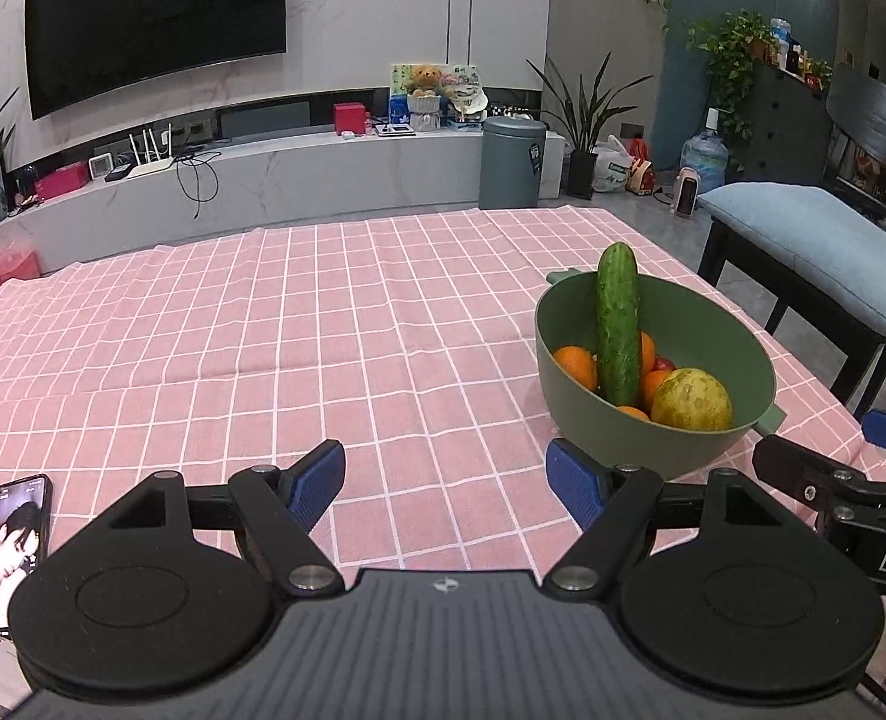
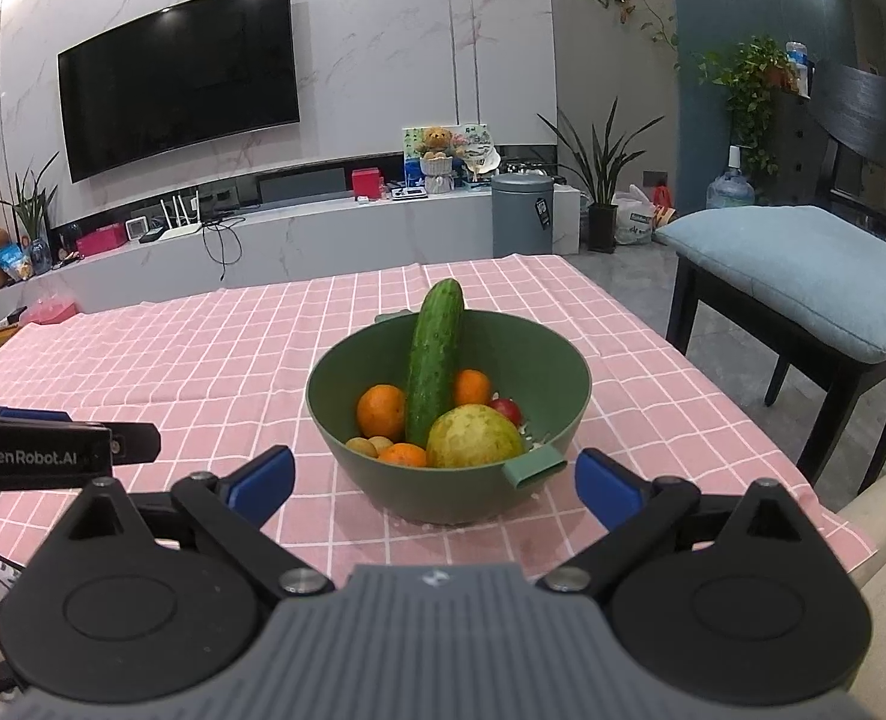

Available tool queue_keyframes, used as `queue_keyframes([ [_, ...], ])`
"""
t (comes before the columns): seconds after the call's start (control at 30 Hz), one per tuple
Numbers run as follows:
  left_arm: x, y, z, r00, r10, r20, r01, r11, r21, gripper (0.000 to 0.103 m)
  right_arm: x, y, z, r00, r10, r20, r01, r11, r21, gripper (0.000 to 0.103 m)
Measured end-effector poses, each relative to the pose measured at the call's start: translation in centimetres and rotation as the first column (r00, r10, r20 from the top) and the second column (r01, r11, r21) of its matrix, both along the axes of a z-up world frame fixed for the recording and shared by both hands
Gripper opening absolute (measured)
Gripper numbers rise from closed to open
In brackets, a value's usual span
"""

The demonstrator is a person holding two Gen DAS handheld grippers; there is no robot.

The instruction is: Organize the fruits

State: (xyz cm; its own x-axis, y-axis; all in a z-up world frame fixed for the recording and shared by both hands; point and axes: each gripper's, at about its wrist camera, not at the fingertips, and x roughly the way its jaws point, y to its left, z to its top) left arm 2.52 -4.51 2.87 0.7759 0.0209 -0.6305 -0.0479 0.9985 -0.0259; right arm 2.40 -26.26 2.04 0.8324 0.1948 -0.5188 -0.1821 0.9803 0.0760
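Fruits sit together inside a green bowl [image 2: 449, 372] that rests on the surface, which is covered by a pink checked cloth [image 1: 263, 324]. Contents of the bowl, as seen from the right wrist view:

- One cucumber [image 2: 436, 369] leaning nearly upright against the far wall, its top end rising above the rim.
- One large yellow-green round fruit [image 2: 473, 438] at the near side, touching the base of the cucumber.
- Three oranges: one left of the cucumber [image 2: 381, 411], one behind it to the right [image 2: 472, 387], one at the near wall [image 2: 402, 454].
- Two small yellowish fruits [image 2: 369, 446] at the near left.
- One red fruit [image 2: 506, 408], partly hidden behind the large round fruit.

The bowl carries a tab handle on its near rim and another on its far rim.

The left gripper [image 1: 446, 483] hovers above the cloth to the left of the bowl, fingers spread wide, nothing between them. The right gripper [image 2: 434, 483] faces the bowl from the near side, fingers spread wide on either side of the near handle without touching it, holding nothing.

A phone [image 1: 14, 546] with a lit screen lies flat on the cloth near the left gripper.
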Motion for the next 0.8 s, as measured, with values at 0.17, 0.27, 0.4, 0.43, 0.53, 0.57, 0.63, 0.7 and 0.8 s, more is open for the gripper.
queue_keyframes([
  [0.17,0.06,0.01,0.00,1.000,-0.001,-0.003,0.001,1.000,0.002,0.090,0.10,0.00,-0.14,1.000,-0.002,-0.005,0.002,1.000,-0.004,0.096],
  [0.27,0.05,0.08,0.03,1.000,0.000,-0.002,0.000,1.000,-0.004,0.090,0.03,0.06,-0.15,1.000,-0.002,-0.006,0.002,1.000,-0.005,0.096],
  [0.4,0.03,0.09,-0.06,1.000,-0.001,-0.007,0.001,1.000,-0.003,0.090,0.04,0.06,-0.15,1.000,-0.002,-0.005,0.002,1.000,-0.007,0.096],
  [0.43,0.13,0.10,-0.04,1.000,-0.002,-0.010,0.002,1.000,-0.003,0.090,0.07,0.06,-0.18,1.000,-0.001,-0.006,0.001,1.000,-0.009,0.096],
  [0.53,0.11,0.10,-0.04,1.000,-0.003,-0.011,0.003,1.000,-0.003,0.090,0.07,0.04,-0.23,1.000,0.001,-0.006,-0.001,1.000,-0.013,0.096],
  [0.57,0.11,0.09,-0.05,1.000,-0.003,-0.011,0.003,1.000,-0.003,0.090,0.08,0.04,-0.23,1.000,0.001,-0.006,-0.002,1.000,-0.014,0.096],
  [0.63,0.11,0.08,-0.06,1.000,-0.002,-0.012,0.002,1.000,-0.003,0.090,0.07,0.01,-0.24,1.000,0.002,-0.005,-0.002,1.000,-0.016,0.096],
  [0.7,0.05,0.05,-0.08,1.000,-0.003,-0.012,0.003,1.000,-0.003,0.089,-0.01,0.08,-0.25,1.000,0.004,-0.005,-0.004,1.000,-0.019,0.096],
  [0.8,0.07,0.06,-0.07,1.000,-0.003,-0.012,0.003,1.000,-0.002,0.090,-0.05,0.13,-0.28,1.000,0.004,-0.004,-0.004,1.000,-0.021,0.096],
])
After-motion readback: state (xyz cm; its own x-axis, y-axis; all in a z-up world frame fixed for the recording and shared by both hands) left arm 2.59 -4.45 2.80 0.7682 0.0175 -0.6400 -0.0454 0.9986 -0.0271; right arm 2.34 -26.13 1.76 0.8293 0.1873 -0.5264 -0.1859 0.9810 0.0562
